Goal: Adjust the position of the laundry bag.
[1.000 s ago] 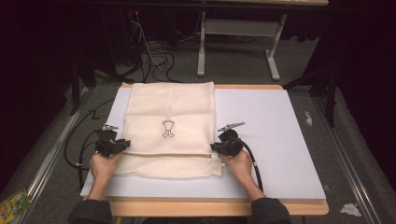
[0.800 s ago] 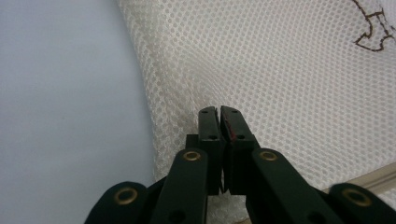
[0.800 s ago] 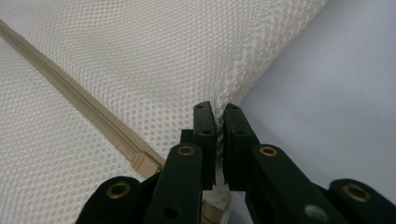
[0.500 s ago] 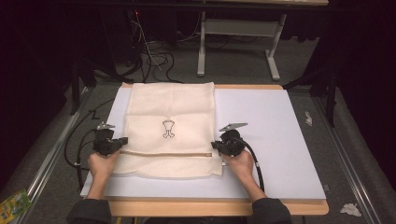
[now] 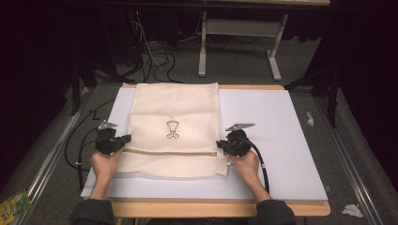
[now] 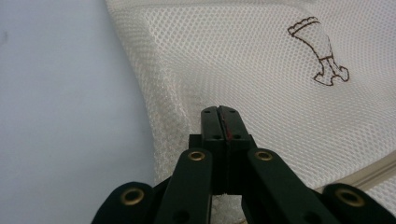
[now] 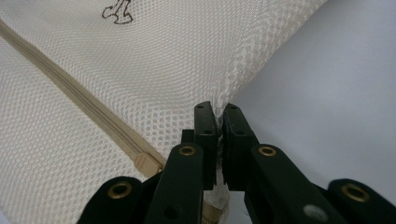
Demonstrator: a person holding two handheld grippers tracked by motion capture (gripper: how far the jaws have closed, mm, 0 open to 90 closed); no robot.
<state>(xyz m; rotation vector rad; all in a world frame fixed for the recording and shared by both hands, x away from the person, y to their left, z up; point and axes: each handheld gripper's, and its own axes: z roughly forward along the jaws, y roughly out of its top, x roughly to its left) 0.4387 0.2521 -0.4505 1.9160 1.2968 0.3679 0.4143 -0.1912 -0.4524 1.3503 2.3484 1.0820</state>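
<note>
I see a cream mesh laundry bag [image 5: 174, 131] lying flat on the pale surface [image 5: 281, 140], toward its left half; fine honeycomb weave, beige zipper [image 7: 79, 105] across, small brown outline emblem [image 5: 172, 129]. My left tongs [image 6: 219, 112] have just closed onto the bag's left edge. My right tongs [image 7: 218, 112] are clamped on its right edge, mesh probably pinched between. Dark room, cables [image 5: 150, 56] on grey floor.
</note>
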